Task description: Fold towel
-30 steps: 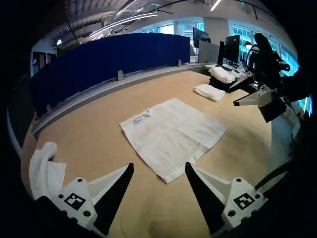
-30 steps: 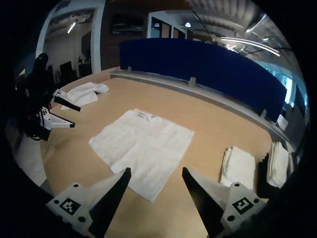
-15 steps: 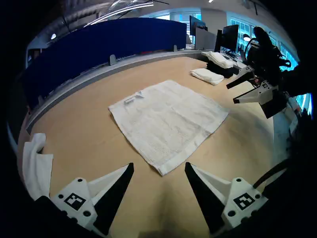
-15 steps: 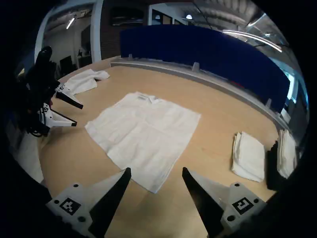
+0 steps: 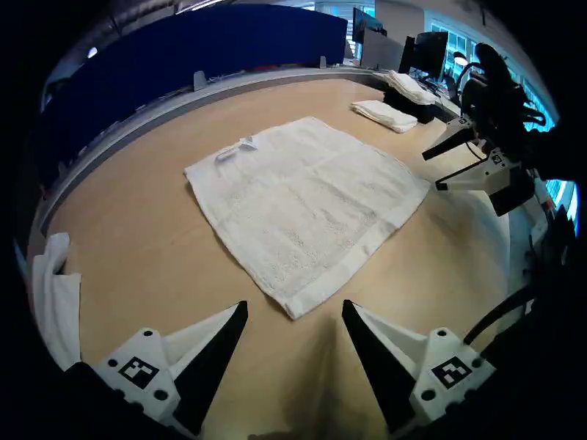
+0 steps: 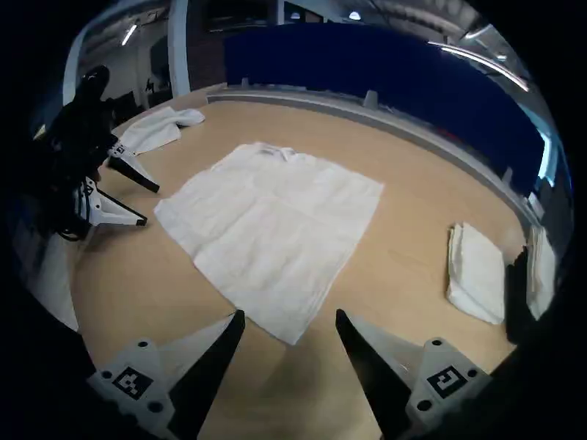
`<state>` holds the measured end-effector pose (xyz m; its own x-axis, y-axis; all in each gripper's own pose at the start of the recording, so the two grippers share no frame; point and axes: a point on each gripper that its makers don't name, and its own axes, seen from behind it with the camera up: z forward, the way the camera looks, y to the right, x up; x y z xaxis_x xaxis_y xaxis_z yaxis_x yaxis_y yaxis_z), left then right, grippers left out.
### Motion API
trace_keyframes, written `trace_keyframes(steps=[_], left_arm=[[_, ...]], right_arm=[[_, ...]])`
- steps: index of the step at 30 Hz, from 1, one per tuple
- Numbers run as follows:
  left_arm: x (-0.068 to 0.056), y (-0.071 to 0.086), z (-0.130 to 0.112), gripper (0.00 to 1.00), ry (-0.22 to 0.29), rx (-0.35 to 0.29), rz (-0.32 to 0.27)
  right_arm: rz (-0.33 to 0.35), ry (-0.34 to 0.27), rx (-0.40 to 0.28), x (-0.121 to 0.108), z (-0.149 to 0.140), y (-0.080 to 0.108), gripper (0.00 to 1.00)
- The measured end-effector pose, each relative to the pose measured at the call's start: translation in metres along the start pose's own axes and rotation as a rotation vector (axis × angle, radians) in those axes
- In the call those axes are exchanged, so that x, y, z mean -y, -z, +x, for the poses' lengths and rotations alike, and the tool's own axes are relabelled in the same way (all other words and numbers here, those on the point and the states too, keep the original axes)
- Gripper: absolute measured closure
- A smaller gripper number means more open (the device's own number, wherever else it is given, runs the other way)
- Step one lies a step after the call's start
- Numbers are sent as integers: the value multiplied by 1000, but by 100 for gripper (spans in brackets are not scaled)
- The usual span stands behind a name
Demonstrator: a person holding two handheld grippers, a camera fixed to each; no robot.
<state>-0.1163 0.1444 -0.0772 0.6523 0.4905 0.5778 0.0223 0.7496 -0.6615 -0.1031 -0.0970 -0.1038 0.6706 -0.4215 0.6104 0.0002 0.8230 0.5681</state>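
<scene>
Cloth (image 5: 53,301) cut off at edge. Spread: left gripper (image 5: 293,303), right gripper (image 6: 288,313); closer to towel (image 5: 308,194) corners than before.

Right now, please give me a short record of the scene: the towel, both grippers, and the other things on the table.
towel to fold: white towel, spread flat on the wooden table, not yet folded
left gripper: open, pointed at a towel corner, holding nothing
right gripper: open, pointed at another corner, holding nothing
folded towel: on the table, apart from the flat one
crumpled towel: on the table, also apart
backdrop: blue partition
</scene>
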Motion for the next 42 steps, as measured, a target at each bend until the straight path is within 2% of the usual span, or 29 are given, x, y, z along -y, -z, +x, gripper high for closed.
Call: trace_keyframes(steps=[6,12,18,28,31,37,42], left_arm=[[0,-6,-1,5,-6,20,9],[-1,-8,-4,12,-10,40,22],[-4,-10,-10,24,-19,61,20],[0,-10,-8,47,8,77,32],[1,-9,-9,48,2,82,34],[-1,-9,-10,53,-9,86,41],[-3,-9,-10,58,-3,89,41]], right_arm=[[-2,-3,21,-2,-10,-2,13],[13,-2,34,3,-16,-4,15],[23,-8,42,5,-21,-4,18],[32,-17,50,8,-26,-4,26],[36,-19,52,9,-27,-4,26],[45,-25,65,12,-31,-6,45],[33,-32,63,11,-30,-9,46]])
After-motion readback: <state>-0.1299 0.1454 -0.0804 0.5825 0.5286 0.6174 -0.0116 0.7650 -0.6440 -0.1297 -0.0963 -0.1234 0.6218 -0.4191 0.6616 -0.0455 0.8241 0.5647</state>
